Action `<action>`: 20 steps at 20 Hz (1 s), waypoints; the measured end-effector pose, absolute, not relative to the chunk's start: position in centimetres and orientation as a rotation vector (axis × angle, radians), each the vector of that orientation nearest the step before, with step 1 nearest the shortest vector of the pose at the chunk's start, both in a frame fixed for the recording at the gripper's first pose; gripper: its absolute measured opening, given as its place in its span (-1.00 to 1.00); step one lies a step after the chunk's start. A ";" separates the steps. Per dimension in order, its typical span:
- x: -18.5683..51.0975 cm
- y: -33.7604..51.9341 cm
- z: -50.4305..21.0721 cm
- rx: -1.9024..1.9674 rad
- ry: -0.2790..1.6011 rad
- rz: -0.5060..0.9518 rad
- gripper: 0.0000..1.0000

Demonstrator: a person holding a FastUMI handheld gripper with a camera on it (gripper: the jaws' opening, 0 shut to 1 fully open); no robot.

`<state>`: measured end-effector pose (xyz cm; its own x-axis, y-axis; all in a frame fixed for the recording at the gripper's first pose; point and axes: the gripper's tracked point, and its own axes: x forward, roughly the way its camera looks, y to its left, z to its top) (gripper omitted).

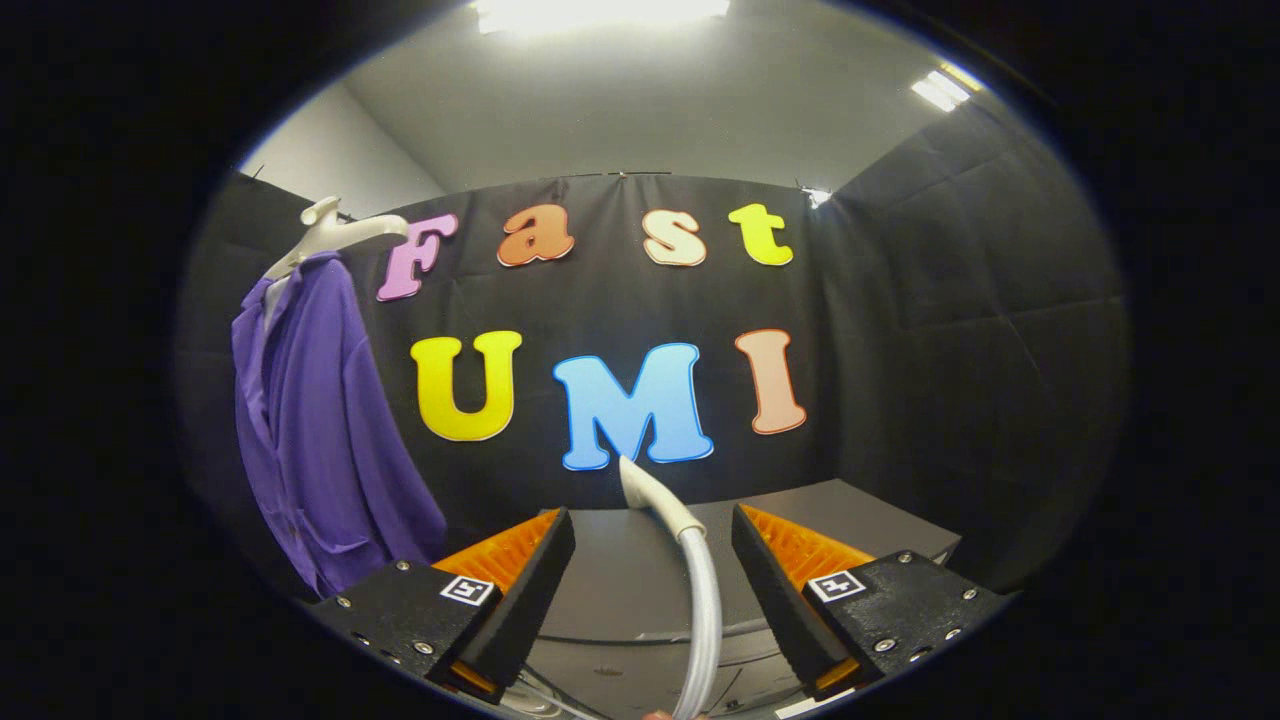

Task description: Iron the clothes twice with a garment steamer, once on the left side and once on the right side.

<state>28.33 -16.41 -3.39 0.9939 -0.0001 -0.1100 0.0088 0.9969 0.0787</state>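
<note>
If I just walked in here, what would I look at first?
Probably the purple shirt first, hanging on a pale hanger off to the left, well beyond the fingers. Next, the white steamer hose that rises up between the two fingers of the gripper; the fingers are open and do not touch it. Behind them sits a grey table.

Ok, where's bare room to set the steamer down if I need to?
The grey table beyond the fingers looks bare, bordered by the black wall behind. The open gripper has the steamer hose running up between its fingers, touching neither. Crowded spots: cables under the fingers, and the purple shirt hanging off to the side.
</note>
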 end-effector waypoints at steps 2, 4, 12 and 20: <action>31.5 -19.3 -3.7 0.111 0.129 -0.026 0.94; 35.0 -21.8 -4.6 0.166 0.172 -0.027 0.94; 45.2 -20.8 -11.6 0.658 0.473 0.181 0.89; 49.0 -16.2 -17.0 0.796 0.717 0.363 0.88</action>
<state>49.03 -16.23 -17.05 0.7099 0.5465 -0.4443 -0.0342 0.6568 0.7533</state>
